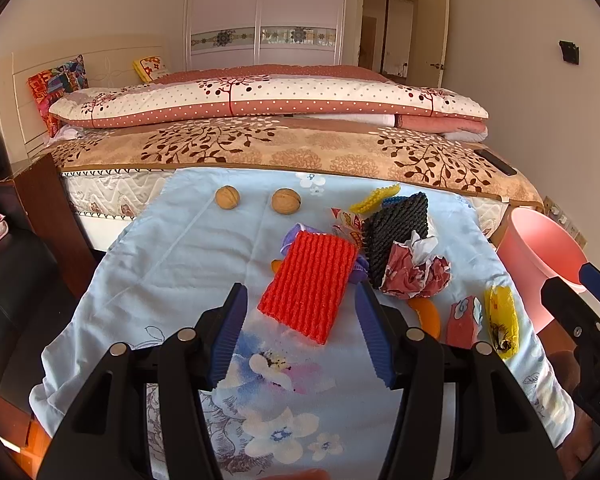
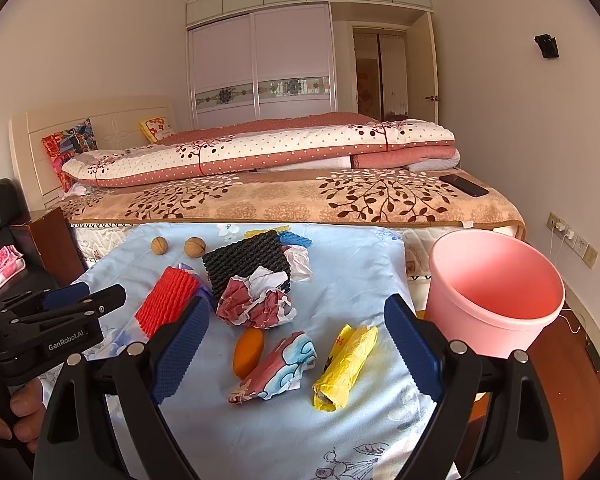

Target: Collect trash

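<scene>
Holding both grippers over the blue floral cloth (image 2: 340, 272), we are keeping the left gripper (image 1: 302, 332) spread wide around the red foam net (image 1: 308, 284), touching nothing. Our right gripper (image 2: 296, 344) is also gaping, its blue pads either side of an orange piece (image 2: 248, 350), a red-and-blue wrapper (image 2: 278, 364) and a yellow wrapper (image 2: 346, 364). We are reading "GenRobot.AI" on the left gripper's side. The pink bin (image 2: 496, 292) is standing just right of the cloth.
</scene>
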